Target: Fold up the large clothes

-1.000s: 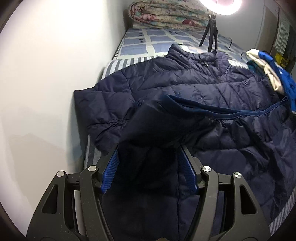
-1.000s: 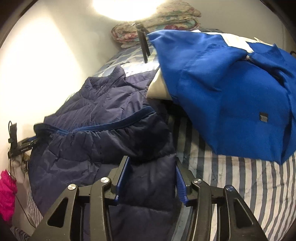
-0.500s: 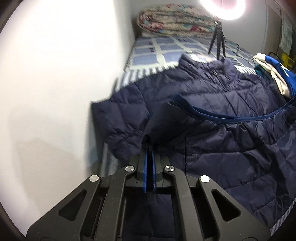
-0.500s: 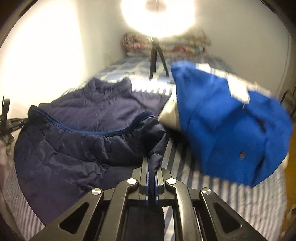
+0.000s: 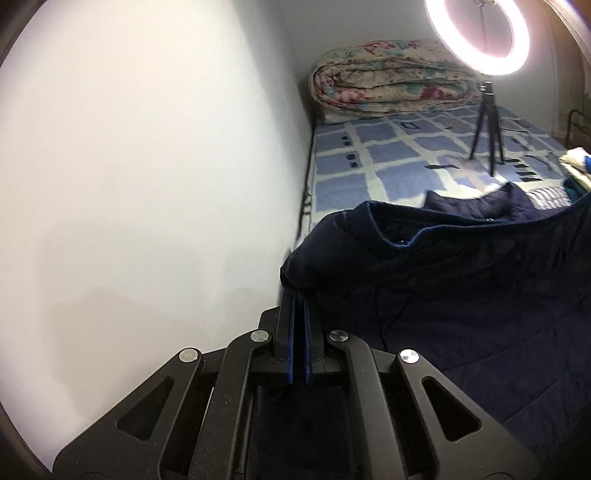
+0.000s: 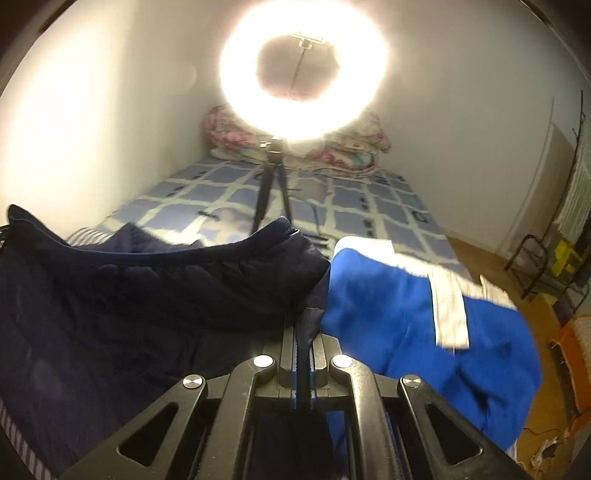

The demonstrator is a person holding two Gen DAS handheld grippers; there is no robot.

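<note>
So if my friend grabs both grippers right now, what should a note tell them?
Left hand-held gripper: shut on one bottom corner of the navy puffer jacket.
Right hand-held gripper: shut on the jacket's other bottom corner.
The jacket's hem is lifted off the bed; its collar end lies toward the ring light. A blue garment lies to the right.
Done: both corners gripped and raised.
Left: probably carry the hem toward the collar, lay it down, let go, then finish folding.

The navy jacket (image 5: 461, 280) runs off the right edge in the left wrist view and conceals the bed (image 5: 388, 155) beneath it. The blue garment (image 6: 406, 314) is motion-blurred. Ring light (image 6: 303, 70) glare washes out the folded quilt (image 6: 354, 147).
</note>
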